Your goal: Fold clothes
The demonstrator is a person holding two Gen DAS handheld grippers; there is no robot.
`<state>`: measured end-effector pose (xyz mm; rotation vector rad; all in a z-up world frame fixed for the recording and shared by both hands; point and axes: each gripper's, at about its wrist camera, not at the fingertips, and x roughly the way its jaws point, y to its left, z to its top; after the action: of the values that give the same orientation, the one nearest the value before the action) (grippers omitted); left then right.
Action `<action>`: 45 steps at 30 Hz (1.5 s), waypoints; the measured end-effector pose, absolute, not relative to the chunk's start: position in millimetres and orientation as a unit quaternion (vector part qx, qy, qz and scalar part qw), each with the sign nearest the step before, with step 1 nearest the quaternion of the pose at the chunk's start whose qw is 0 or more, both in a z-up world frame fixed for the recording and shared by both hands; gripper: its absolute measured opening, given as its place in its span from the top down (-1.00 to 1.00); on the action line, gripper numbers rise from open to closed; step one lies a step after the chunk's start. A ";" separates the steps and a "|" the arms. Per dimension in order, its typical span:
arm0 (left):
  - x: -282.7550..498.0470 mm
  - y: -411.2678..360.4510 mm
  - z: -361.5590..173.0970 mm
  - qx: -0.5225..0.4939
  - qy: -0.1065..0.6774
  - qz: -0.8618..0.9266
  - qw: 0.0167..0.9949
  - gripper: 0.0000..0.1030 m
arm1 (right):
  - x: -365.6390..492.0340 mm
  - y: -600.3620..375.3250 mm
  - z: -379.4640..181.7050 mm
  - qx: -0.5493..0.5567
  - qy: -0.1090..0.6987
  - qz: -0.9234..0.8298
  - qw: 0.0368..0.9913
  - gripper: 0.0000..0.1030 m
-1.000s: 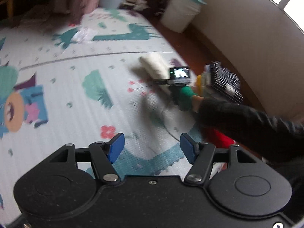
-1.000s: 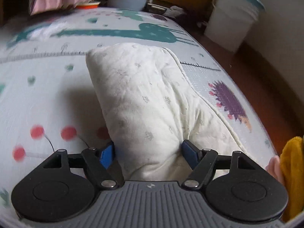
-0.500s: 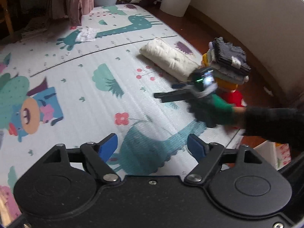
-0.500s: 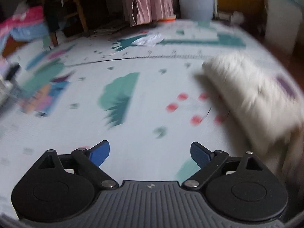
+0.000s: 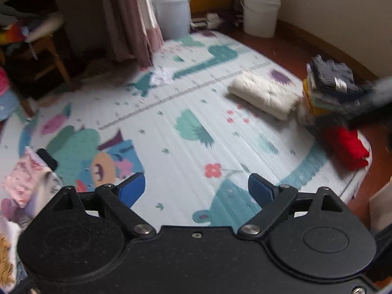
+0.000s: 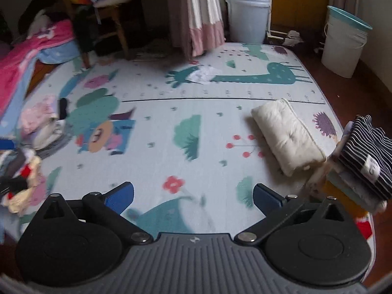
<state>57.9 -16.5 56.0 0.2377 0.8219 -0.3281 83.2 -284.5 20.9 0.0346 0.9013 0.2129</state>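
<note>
— What do you count on your side?

— One play mat (image 6: 210,132), two grippers, both mine. One folded cream garment (image 6: 285,136) near the mat's right edge. Just beside it, at the same edge, one stack of folded clothes (image 6: 362,164) with a dark striped piece on top; I can't count its layers. One red item (image 5: 345,147) at the right edge, nearer me than the stack. One loose heap of unfolded clothes (image 6: 29,147) along the left edge. Off the mat: two white buckets, one with plants (image 6: 247,19), one with a teal rim (image 6: 343,46), and one wooden chair (image 6: 105,19).

— And the fingers?

— My left gripper (image 5: 196,191) has its blue pads spread wide, nothing between them, only bare mat showing through. My right gripper (image 6: 193,196) is the same: spread, empty.

— Where's the cream garment relative to them?

— Well ahead of both and off to the right, apart from every fingertip, lying flat on the mat.
</note>
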 end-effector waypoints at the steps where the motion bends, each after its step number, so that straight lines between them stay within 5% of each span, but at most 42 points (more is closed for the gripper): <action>1: 52.6 -13.5 60.8 0.116 0.390 -0.154 0.900 -0.91 | 70.8 -276.1 30.3 0.019 0.432 0.108 0.895 -1.00; 10: 6.1 15.3 63.0 0.012 0.400 -0.067 0.914 -0.92 | -12.9 -211.7 45.2 0.024 0.402 0.134 0.906 -1.00; 16: -20.1 -0.4 40.7 0.051 0.421 -0.018 0.905 -1.00 | -30.4 -191.9 31.6 0.022 0.429 0.130 0.893 -1.00; 45: -23.5 6.2 4.2 -0.021 0.466 -0.003 0.884 -0.99 | -32.0 -183.5 -8.5 0.029 0.476 0.098 0.873 -1.00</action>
<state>-23.5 6.2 4.2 -0.0431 0.9703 -0.0054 -32.0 -183.5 -8.5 0.0604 0.9949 0.2042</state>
